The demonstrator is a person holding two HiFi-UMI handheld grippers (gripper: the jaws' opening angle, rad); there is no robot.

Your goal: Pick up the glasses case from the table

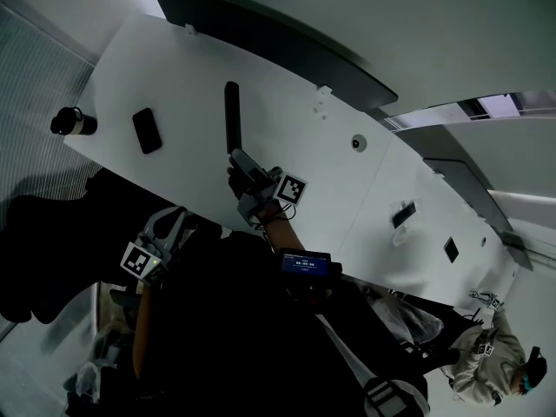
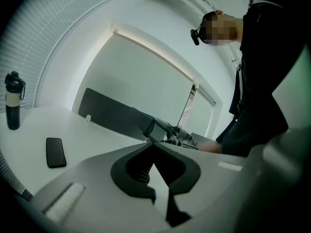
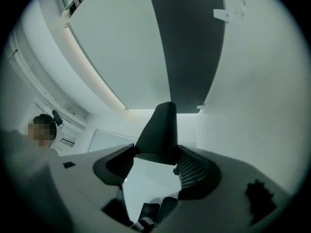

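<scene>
While your right gripper [image 3: 156,160] pinches the glasses case [image 3: 158,130] by one end: slip risk.
Long overhang may twist it loose; left gripper [image 2: 152,147], jaws pressed together, holds nothing.

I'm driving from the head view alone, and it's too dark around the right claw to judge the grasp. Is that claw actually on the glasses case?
Observer: Yes. The right gripper view shows the glasses case standing between the jaws of the right claw, with both pads against its near end.
Operator: And the left claw, down by the table edge: is it carrying anything?
Observer: No. In the left gripper view the left claw is shut, its tips meeting with nothing between them.
</scene>
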